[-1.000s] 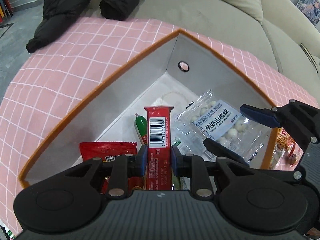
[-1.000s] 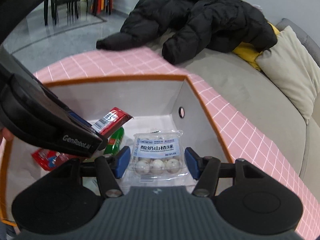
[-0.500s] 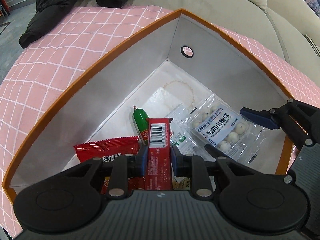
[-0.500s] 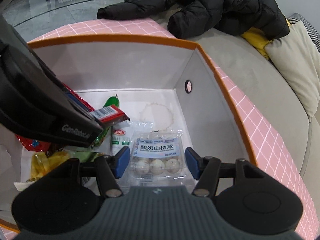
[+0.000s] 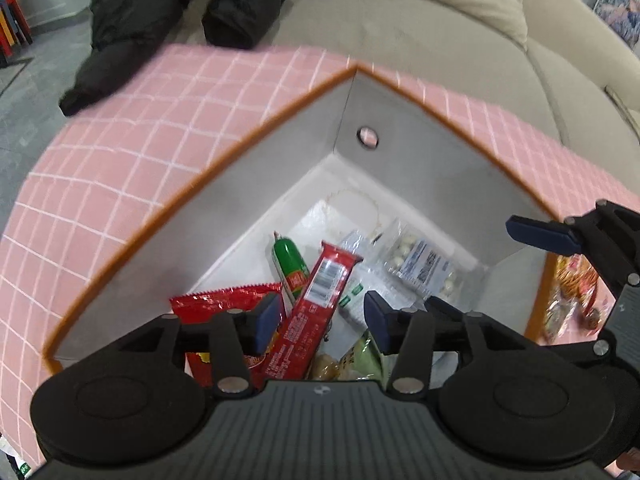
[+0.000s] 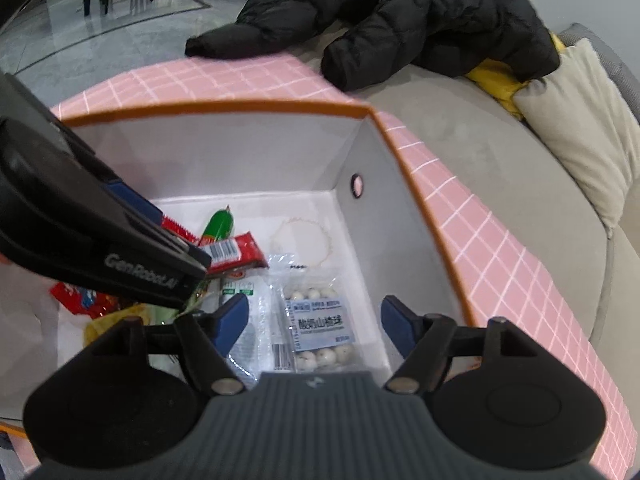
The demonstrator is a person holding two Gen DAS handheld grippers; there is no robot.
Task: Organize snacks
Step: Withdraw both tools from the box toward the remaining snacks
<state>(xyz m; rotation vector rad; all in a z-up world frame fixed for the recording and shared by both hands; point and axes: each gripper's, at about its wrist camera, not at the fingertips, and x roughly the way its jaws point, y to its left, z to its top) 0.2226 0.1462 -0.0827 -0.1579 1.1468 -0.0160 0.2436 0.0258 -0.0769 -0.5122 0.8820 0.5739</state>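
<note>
**Both grippers released over the pink snack box**

I'm looking down into a pink grid-patterned storage box [image 5: 168, 152] with an orange rim and grey inner walls. Behind it, across the top of both views, runs a beige fabric sofa [image 5: 420, 40] with a black padded jacket [image 6: 400, 12] thrown on it; grey tiled floor [image 6: 100, 44] fills the upper left of the right view.

My left gripper [image 5: 322, 316] is spread open, and the long red snack bar with a barcode [image 5: 316, 304] lies loose and tilted between its fingers, on the other packets low in the frame. Half a second ago it was clamped upright.

My right gripper [image 6: 314, 318] is open too. The clear bag of white round candies [image 6: 316, 328] now rests flat on the box floor at lower centre, released, beside a green sausage-shaped packet [image 6: 218, 226].
</note>
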